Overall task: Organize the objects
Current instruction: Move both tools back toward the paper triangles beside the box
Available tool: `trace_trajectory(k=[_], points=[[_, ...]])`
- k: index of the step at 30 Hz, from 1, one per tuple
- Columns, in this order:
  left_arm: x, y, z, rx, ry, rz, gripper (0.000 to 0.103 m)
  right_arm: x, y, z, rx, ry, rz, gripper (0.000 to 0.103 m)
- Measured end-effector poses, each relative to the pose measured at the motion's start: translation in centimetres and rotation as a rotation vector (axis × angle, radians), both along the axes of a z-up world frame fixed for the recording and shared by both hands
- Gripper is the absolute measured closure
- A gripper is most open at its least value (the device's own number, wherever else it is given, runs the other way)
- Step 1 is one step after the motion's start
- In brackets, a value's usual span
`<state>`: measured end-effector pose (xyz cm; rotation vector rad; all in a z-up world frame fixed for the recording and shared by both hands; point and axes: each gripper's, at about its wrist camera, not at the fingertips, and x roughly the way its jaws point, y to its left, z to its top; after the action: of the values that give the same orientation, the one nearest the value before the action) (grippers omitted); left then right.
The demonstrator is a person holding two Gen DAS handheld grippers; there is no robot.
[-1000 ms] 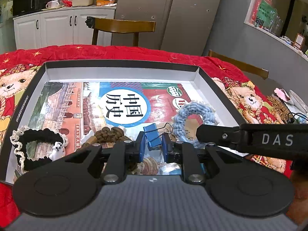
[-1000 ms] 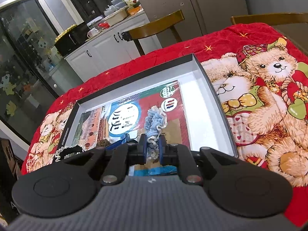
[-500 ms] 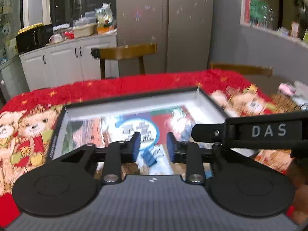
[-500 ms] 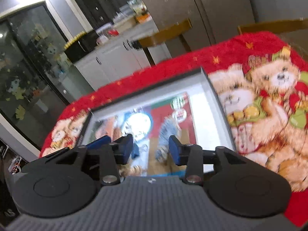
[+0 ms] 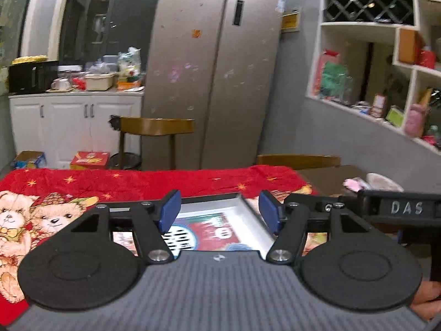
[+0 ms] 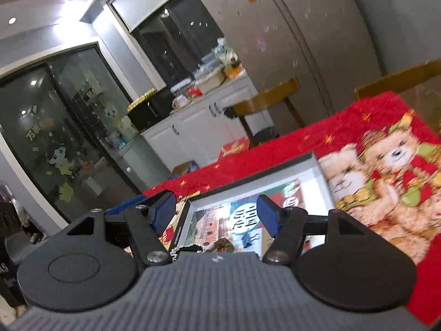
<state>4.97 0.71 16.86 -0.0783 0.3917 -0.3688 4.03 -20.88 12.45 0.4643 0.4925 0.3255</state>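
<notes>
So at this point I had both tools up off the worktop and neither was carrying anything. The left gripper (image 5: 219, 213) had its jaws spread wide with nothing between them, same deal with the right gripper (image 6: 216, 211), released and empty. Both cameras pointed more at the kitchen than at the work, so I only caught the far part of the box (image 6: 318, 162) on the red bear cloth (image 5: 115, 182). The printed sheet (image 6: 245, 218) lined its bottom, and the small stuff sat low in the right view: a dark lacy ring (image 6: 190, 248), a brownish lump (image 6: 223, 244) and a blue clip (image 6: 246, 240), all inside the box and mostly hidden behind the gripper body. In the left view just a sliver of the blue knitted ring (image 5: 239, 247) showed. My read is everything was already in the box, which is why I kept the jaws open and held clear.
</notes>
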Motion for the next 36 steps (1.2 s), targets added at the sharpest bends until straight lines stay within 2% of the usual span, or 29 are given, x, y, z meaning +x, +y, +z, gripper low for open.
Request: trace_trajectory(k=[4, 8, 13, 15, 20, 21, 25, 29, 30, 36], points=[[-2.3, -1.2, 0.1, -0.008, -0.019, -0.039, 0.035, -2.2, -1.3, 0.0, -0.022, -0.023, -0.047, 0.027], [-3.8, -2.9, -1.8, 0.013, 0.011, -0.066, 0.035, -3.3, -2.3, -1.2, -0.034, -0.016, -0.093, 0.027], [-5.2, -3.4, -6.5, -0.006, 0.066, -0.068, 0.035, -3.4, -2.3, -4.6, -0.020, -0.003, -0.080, 0.027], [-5.8, -3.5, -8.6, 0.010, 0.034, -0.036, 0.035, -3.5, -2.1, -6.1, -0.011, 0.008, -0.081, 0.027], [-6.6, -4.4, -13.7, 0.075, -0.045, 0.034, 0.035, -3.0, -1.4, -9.6, -0.050, 0.103, -0.063, 0.028], [-6.5, -4.8, -14.5, 0.104, -0.035, 0.022, 0.035, -2.8, -1.5, -10.0, -0.048, 0.115, -0.058, 0.028], [-6.1, -5.2, -16.5, 0.116, -0.001, 0.016, 0.035, -2.0, -2.3, -11.8, 0.000, 0.184, -0.066, 0.028], [-4.8, -4.4, -16.9, 0.045, 0.065, -0.028, 0.035, -1.5, -2.5, -13.0, 0.008, 0.229, -0.074, 0.028], [-4.3, -4.4, -17.1, 0.039, 0.098, -0.056, 0.035, -1.3, -2.5, -13.2, 0.000, 0.234, -0.073, 0.028], [-2.5, -4.6, -18.3, 0.058, 0.194, -0.027, 0.036, -0.7, -2.1, -14.0, 0.001, 0.278, -0.035, 0.032]])
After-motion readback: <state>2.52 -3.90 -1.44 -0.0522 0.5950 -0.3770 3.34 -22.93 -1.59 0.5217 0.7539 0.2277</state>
